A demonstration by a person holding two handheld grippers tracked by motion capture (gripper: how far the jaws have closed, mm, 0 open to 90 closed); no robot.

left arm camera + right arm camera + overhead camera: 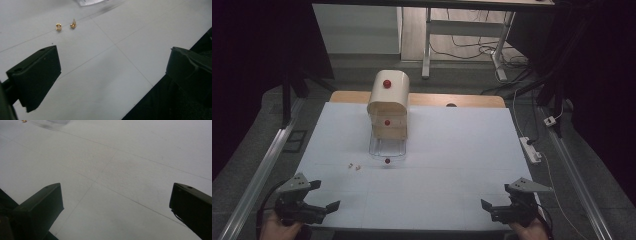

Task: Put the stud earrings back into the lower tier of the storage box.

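Note:
A small cream cabinet [388, 102] with an arched top and red knobs stands at the table's middle back. Its lowest clear drawer [386, 149] is pulled out toward me, and its corner shows in the left gripper view [91, 2]. Two tiny gold pieces [354, 166] lie on the white table [452, 165] left of that drawer; they lie ahead of my left jaws [58, 27]. My left gripper [326, 195] is open and empty at the near left corner [113, 62]. At the near right edge, my right gripper [495, 196] is also open, holding nothing [116, 197].
A white power strip [530, 149] and its cable lie off the table's right edge. Metal rails run along both sides of the table. A desk frame [428, 40] with cables stands behind it. The table's front edge passes under my left jaws [140, 100].

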